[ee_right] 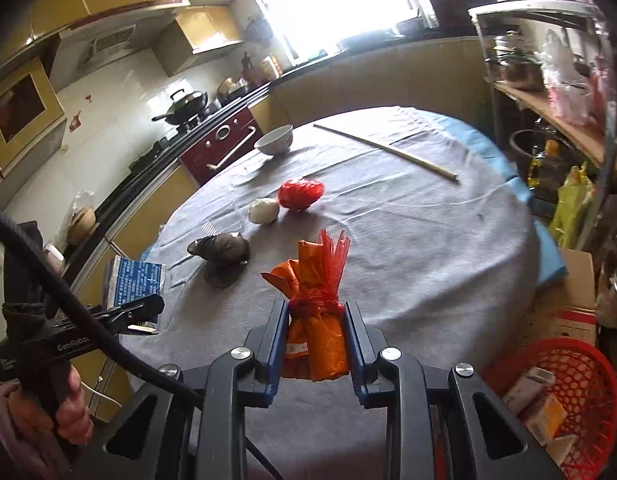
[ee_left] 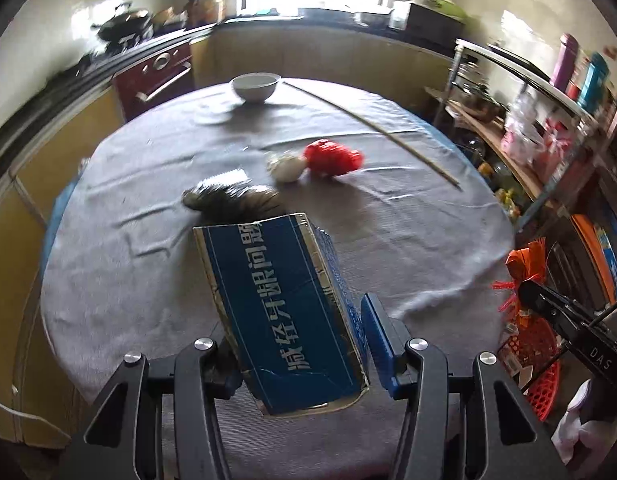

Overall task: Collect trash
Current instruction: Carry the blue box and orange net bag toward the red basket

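Above the grey-clothed table (ee_right: 428, 260), the right gripper (ee_right: 316, 344) pinches an orange wrapper bundle (ee_right: 316, 336); red basket (ee_right: 580, 364) at four o'clock. The left gripper (ee_left: 300, 344) clamps a blue carton (ee_left: 284, 304).

Both tools clamped — left tool (ee_left: 304, 344), right tool (ee_right: 315, 344).

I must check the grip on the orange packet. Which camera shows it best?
The right wrist view: the orange packet sits centred between the right claw's fingers. The left wrist view shows it only small and blurred at the right edge.
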`<state>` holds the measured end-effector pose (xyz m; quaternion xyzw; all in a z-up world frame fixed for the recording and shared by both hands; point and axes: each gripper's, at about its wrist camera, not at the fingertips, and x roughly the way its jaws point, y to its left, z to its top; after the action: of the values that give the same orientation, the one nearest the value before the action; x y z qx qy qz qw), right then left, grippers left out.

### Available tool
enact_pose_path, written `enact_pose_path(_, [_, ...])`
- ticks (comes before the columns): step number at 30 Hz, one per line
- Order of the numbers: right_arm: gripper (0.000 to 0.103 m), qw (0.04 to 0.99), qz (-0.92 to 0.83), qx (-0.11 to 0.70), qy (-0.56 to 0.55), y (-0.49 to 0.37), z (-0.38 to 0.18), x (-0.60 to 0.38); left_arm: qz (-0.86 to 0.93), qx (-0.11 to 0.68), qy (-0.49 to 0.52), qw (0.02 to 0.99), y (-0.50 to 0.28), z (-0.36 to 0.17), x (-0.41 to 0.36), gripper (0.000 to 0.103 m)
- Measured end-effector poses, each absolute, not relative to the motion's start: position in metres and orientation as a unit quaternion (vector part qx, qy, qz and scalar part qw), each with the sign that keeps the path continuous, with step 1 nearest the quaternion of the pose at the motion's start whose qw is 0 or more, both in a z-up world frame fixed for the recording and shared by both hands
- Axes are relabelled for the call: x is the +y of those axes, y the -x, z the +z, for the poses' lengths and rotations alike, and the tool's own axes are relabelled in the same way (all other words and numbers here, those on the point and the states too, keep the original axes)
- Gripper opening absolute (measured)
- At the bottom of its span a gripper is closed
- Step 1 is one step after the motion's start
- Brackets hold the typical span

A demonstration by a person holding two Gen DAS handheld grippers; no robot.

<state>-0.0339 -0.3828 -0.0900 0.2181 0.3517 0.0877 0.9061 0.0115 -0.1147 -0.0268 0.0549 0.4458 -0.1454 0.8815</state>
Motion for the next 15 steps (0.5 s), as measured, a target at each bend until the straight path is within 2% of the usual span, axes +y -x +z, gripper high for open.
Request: enact_pose_path(15, [0.030,0.917,0.037,0.329,-0.222,0.093,-0.082,-0.429,-0.194,0.397,-0.144,0.885,0.020,-0.013,-0.186,0.054])
